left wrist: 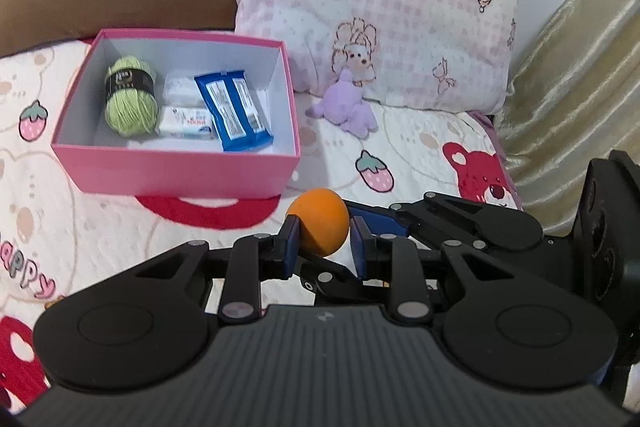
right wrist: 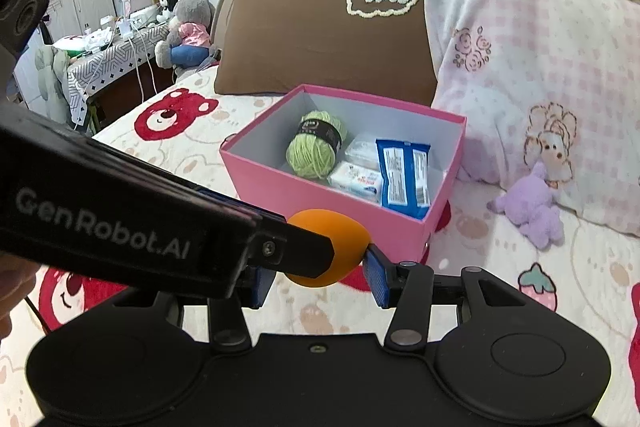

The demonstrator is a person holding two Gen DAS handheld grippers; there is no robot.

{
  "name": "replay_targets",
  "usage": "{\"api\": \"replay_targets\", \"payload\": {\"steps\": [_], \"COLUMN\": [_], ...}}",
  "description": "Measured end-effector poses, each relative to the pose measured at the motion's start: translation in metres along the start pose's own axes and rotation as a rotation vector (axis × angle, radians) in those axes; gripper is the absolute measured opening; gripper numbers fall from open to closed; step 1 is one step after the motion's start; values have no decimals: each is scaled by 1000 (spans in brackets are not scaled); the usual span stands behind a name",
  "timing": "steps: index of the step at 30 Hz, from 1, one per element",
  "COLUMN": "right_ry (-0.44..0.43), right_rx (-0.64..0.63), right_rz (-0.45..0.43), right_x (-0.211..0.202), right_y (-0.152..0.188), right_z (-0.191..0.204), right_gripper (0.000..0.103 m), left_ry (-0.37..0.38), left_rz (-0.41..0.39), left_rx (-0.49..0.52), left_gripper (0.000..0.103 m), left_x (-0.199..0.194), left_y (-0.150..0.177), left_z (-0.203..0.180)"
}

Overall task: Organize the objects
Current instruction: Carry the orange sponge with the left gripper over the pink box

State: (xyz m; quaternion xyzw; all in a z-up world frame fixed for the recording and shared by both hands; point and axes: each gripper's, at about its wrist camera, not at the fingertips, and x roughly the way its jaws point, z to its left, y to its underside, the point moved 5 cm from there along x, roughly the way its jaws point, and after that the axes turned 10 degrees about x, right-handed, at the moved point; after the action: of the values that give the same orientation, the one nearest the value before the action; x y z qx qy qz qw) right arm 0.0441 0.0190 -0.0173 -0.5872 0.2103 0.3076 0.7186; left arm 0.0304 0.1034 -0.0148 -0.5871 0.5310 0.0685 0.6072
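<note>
An orange ball [left wrist: 320,221] sits between both grippers above the bedspread. My left gripper [left wrist: 325,241] has its blue pads close on either side of the ball. My right gripper [right wrist: 320,281] reaches in from the right in the left wrist view, its fingers [left wrist: 372,217] at the same ball [right wrist: 332,247]. Which gripper bears the ball is unclear. A pink box [left wrist: 176,167] stands beyond, holding green yarn [left wrist: 130,103], a blue packet [left wrist: 236,111] and white packs [left wrist: 184,123]. The box also shows in the right wrist view [right wrist: 304,195]. A purple plush toy [left wrist: 352,111] lies by the pink pillow.
A brown pillow [right wrist: 320,39] and a pink checked pillow [right wrist: 540,67] lean on the headboard behind the box. A gold curtain [left wrist: 572,79] hangs at the right. A side table with plush toys [right wrist: 120,55] stands left of the bed.
</note>
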Motion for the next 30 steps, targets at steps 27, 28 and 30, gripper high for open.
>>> {"api": "replay_targets", "payload": {"steps": [27, 28, 30], "right_ry": [-88, -91, -89], "right_rx": [-59, -59, -51], "right_rz": [58, 69, 90], "right_x": [121, 128, 139], "right_y": [-88, -88, -87], "right_z": [-25, -27, -29], "right_gripper": [53, 53, 53], "left_ry": [-95, -97, -105], "left_rz": [34, 46, 67], "left_rx": [-105, -115, -133], "left_gripper": [26, 26, 26], "left_x": [85, 91, 103], "left_y": [-91, -91, -91], "left_z": [105, 109, 115]}}
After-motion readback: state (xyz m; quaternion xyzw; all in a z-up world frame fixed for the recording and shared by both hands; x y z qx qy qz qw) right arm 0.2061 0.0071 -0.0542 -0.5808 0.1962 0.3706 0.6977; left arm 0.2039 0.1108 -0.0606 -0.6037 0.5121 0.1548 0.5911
